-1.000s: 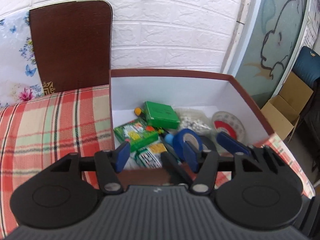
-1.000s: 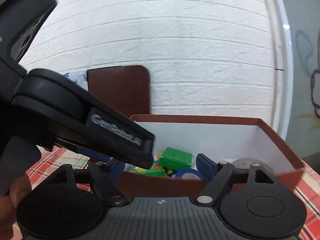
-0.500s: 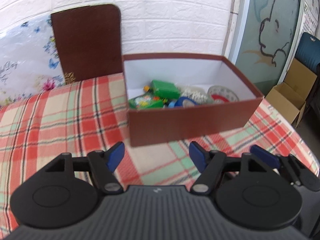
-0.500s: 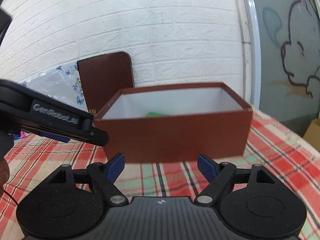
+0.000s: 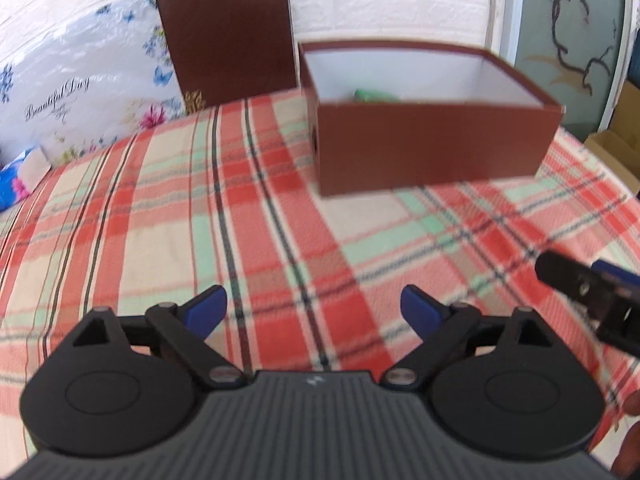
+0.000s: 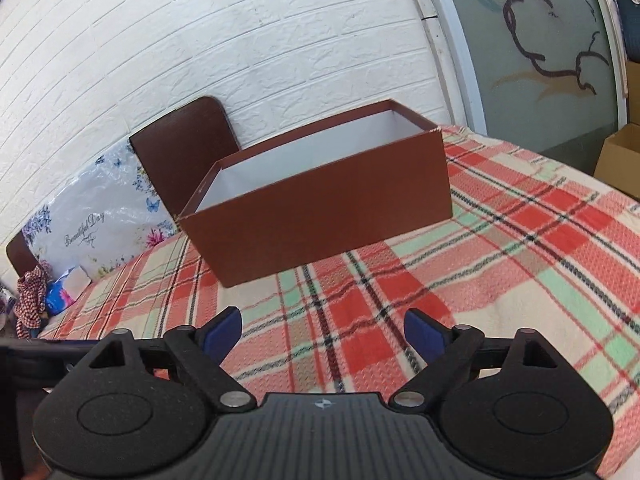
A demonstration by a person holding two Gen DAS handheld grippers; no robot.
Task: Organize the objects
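Observation:
A brown box (image 5: 436, 148) with a white inside stands on the plaid cloth at the far right of the left wrist view; a green object (image 5: 376, 95) shows just above its front wall. The box (image 6: 320, 216) fills the middle of the right wrist view, its contents hidden. My left gripper (image 5: 314, 310) is open and empty, well back from the box above the cloth. My right gripper (image 6: 323, 330) is open and empty, also short of the box; its tip shows at the right edge of the left wrist view (image 5: 576, 284).
A plaid cloth (image 5: 200, 240) covers the surface. The brown box lid (image 5: 228, 36) leans on the white brick wall behind, next to a flowered plastic bag (image 5: 80, 92). Cardboard boxes (image 6: 620, 156) stand on the floor at the right.
Both grippers have pulled back and away from the box; a second ago they were over its front edge. The box contents have dropped out of sight behind the front wall.

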